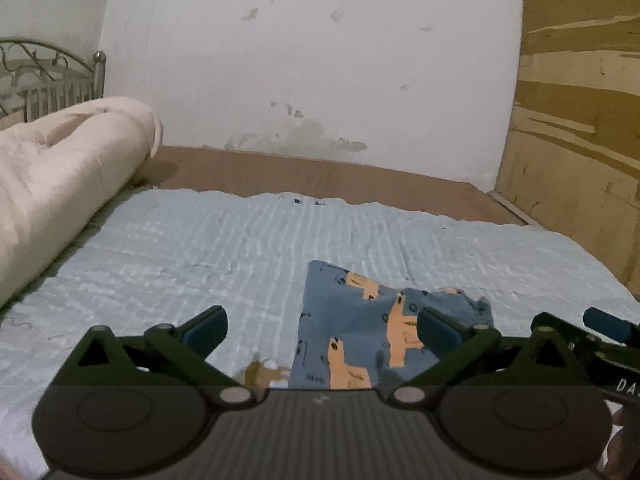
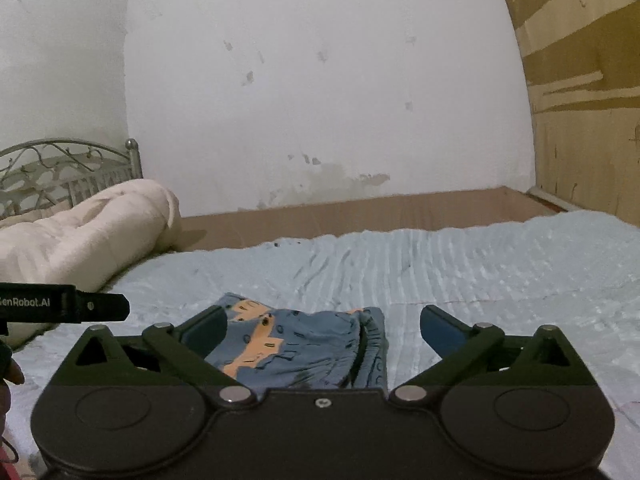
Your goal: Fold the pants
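1. Nearest the viewer, the left tongs [image 1: 322, 330] hang above the bed with the jaws spread wide and nothing between them. The right tongs [image 2: 323, 330] hang the same way, wide open and empty. Neither touches the cloth, which suggests they are clear of it on purpose.

2. Just beyond both tongs lie the pants [image 2: 298, 344], blue with orange animal shapes. They sit as a compact, roughly squared bundle near the bed's near edge, toward its middle. In the right view a layered edge shows along the bundle's right side, so the folding looks largely done; that is a judgement, not a certainty.

3. The pants rest on a pale blue quilted sheet [image 1: 200, 248] that covers most of the bed. It gives a flat, soft surface for pressing folds.

4. Toward the bed's left edge lies a rolled cream comforter [image 1: 52, 184], well apart from the pants, probably pushed aside to free working room.

5. Along the far edge, bare brown mattress [image 1: 320, 174] shows past the sheet.

6. Farthest back stand a scuffed white wall [image 1: 320, 60], a metal headboard [image 1: 48, 76] at the far left corner, and a wooden panel [image 1: 580, 120] on the right.
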`<state>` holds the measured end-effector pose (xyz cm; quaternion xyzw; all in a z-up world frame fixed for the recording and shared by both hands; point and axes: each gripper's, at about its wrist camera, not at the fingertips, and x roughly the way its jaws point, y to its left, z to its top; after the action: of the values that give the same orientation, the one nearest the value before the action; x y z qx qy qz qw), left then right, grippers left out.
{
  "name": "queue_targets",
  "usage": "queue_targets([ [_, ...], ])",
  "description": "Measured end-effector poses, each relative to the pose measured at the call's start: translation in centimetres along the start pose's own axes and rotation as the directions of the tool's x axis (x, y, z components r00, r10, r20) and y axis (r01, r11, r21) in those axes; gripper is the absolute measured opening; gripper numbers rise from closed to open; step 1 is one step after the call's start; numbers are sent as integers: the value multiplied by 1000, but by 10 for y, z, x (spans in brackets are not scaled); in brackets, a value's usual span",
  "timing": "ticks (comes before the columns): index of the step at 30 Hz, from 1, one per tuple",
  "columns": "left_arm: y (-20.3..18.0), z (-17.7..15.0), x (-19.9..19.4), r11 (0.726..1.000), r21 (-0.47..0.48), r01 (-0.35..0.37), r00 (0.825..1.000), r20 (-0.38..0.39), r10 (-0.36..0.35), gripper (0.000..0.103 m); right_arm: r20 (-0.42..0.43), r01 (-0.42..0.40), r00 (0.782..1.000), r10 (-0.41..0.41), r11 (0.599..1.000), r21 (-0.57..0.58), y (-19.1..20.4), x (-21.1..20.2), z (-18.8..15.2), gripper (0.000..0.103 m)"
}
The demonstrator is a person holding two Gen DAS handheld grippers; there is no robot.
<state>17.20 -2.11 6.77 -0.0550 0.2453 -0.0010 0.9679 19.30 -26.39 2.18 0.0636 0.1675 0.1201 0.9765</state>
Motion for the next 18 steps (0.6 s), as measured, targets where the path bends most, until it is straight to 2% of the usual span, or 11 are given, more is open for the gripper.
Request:
queue_targets([
  [10,1,-36,-50,1000,15,24,1000,0,-24,102,11,8,1000,-8,1000,-24,16,-62,-20,102],
  [18,4,-65,-66,999,34,25,999,-28,-24,102,10,24,1000,-23,999,-43,26,-100,-41,102],
])
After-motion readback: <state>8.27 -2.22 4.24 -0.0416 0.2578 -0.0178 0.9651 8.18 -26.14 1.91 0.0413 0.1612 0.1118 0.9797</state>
